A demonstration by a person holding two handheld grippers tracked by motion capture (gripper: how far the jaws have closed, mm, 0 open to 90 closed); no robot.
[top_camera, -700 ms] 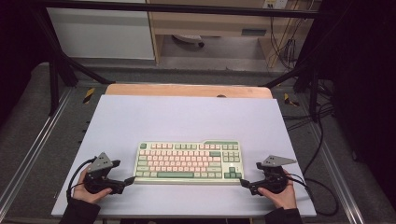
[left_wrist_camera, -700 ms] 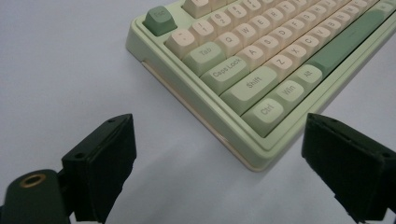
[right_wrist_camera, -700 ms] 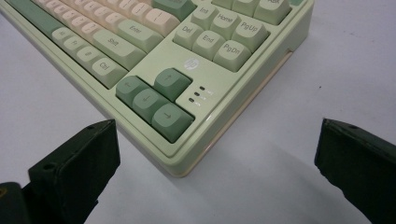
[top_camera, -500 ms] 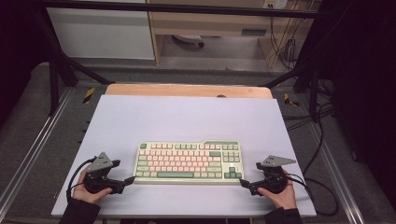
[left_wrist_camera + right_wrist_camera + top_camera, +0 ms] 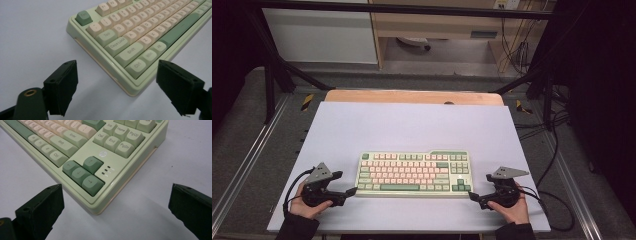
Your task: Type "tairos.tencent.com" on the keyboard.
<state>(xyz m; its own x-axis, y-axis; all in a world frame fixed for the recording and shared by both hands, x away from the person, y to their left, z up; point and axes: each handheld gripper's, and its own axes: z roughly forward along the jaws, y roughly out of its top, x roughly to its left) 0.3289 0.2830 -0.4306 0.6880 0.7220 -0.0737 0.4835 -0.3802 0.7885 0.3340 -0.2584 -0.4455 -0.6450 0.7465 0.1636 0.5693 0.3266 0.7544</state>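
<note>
Near the front edge of the white tabletop (image 5: 412, 125) lies the keyboard (image 5: 414, 173), flat and square to me, with my left claw (image 5: 351, 191) just off its near-left corner and my right claw (image 5: 473, 196) just off its near-right corner. Both claws stand wide and hold nothing; in each gripper view the black pads (image 5: 62, 85) flank a keyboard corner without touching it. Judged from this stance, the work in hand is a two-sided grasp of the keyboard. Risk one: the case edge is low and sloped, so a claw closing too high could land on the Ctrl key (image 5: 138, 66) or the arrow keys (image 5: 83, 173) and press or pop a cap. Risk two: unequal closing at the two corners may skew the keyboard and slide it across the smooth tabletop. Risk three: a corner grip leaves the long body unsupported, so it could pivot and slip out on lifting.
</note>
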